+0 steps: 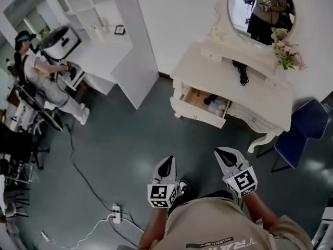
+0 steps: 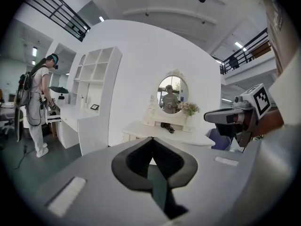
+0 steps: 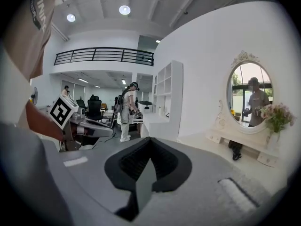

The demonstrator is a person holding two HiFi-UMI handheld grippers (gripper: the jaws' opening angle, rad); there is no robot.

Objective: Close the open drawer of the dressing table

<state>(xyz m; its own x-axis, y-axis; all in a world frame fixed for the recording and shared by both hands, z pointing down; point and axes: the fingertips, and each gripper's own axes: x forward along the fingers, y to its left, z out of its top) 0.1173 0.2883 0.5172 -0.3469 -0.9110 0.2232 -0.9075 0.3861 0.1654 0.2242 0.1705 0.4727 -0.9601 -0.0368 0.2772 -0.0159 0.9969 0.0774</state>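
Drawer (image 1: 197, 114) is standing open at the left front of the desk (image 1: 260, 95), well apart from both grippers. Risk: an off-centre push could be skewing it, or items inside (image 1: 216, 104) could be jamming it. Left gripper (image 1: 166, 163) and right gripper (image 1: 225, 155) are hanging over the floor, jaws pressed together, holding nothing.

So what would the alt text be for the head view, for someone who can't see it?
Seen from above, a person holds a left gripper and a right gripper, both shut and empty, over a grey floor, short of a white dressing table whose drawer stands open with small items inside. An oval mirror and flowers stand on the table.
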